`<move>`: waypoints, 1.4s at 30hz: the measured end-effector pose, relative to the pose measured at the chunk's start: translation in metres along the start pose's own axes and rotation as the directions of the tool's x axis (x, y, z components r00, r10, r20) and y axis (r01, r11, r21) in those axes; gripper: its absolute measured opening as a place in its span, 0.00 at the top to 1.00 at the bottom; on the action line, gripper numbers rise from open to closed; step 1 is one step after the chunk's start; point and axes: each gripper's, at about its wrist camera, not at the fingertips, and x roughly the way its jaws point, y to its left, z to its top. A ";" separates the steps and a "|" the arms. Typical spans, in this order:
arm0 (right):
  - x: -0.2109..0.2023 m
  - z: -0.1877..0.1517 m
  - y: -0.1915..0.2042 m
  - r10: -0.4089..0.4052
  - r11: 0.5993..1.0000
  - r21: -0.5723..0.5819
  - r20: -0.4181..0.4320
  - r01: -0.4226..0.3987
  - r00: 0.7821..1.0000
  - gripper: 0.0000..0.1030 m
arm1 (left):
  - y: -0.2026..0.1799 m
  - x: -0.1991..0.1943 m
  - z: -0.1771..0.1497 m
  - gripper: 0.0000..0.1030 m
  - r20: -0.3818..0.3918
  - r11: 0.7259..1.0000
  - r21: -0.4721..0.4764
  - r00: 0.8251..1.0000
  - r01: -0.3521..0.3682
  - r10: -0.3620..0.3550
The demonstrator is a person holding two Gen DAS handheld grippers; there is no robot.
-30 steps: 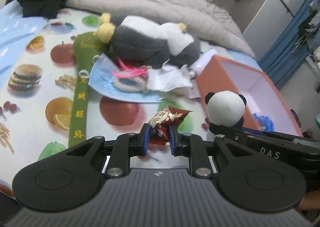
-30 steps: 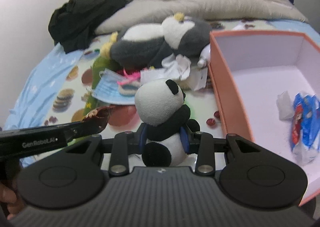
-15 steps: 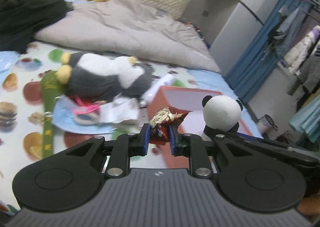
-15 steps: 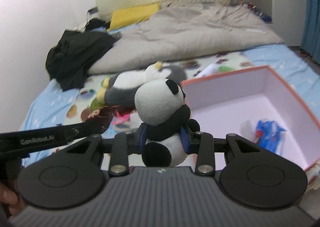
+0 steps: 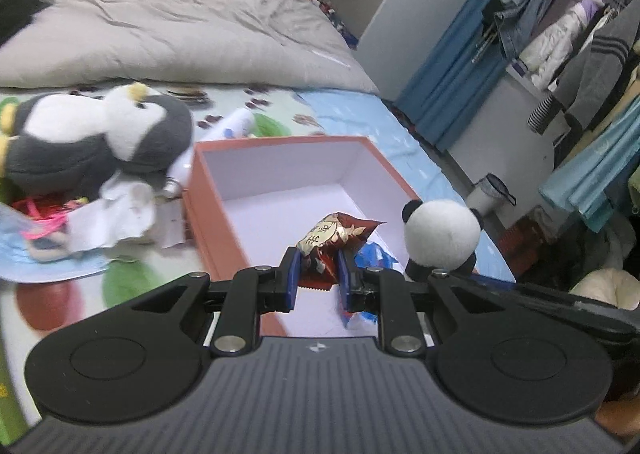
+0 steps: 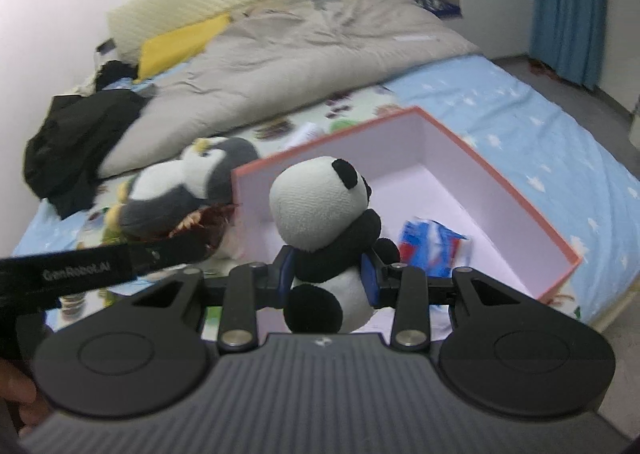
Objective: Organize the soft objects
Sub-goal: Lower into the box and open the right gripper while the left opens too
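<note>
My left gripper (image 5: 317, 277) is shut on a red and gold snack packet (image 5: 332, 240) and holds it over the open orange box (image 5: 200, 190) with a white inside. My right gripper (image 6: 327, 276) is shut on a small panda plush (image 6: 320, 214), held above the box's near side (image 6: 520, 206); the panda also shows in the left wrist view (image 5: 440, 232). A blue and white packet (image 6: 434, 244) lies inside the box. A large penguin plush (image 5: 92, 138) lies on the bed left of the box.
A blue face mask (image 5: 44, 262), pink string (image 5: 40, 220) and crumpled paper (image 5: 116, 218) lie beside the penguin. A grey duvet (image 6: 300, 54) and black clothes (image 6: 76, 138) lie at the back. A clothes rack (image 5: 580, 54) stands at the right.
Both grippers have lifted and moved right, from the fruit-print sheet to over the orange box. Each still holds its item.
</note>
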 end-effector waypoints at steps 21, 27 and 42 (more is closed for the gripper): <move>0.089 0.014 -0.067 -0.020 0.997 0.070 -0.151 0.030 0.988 0.56 | -0.024 0.128 0.029 0.67 -0.168 0.999 0.048 0.985 -0.021 0.029; 0.063 0.011 -0.060 0.001 0.998 0.068 -0.084 0.004 0.996 0.56 | -0.030 0.095 0.022 0.67 -0.124 0.997 0.076 0.992 -0.025 0.034; -0.026 -0.031 -0.014 0.074 0.997 0.001 0.055 -0.074 0.996 0.56 | -0.013 -0.033 -0.028 0.67 0.001 0.996 0.066 0.998 -0.066 0.066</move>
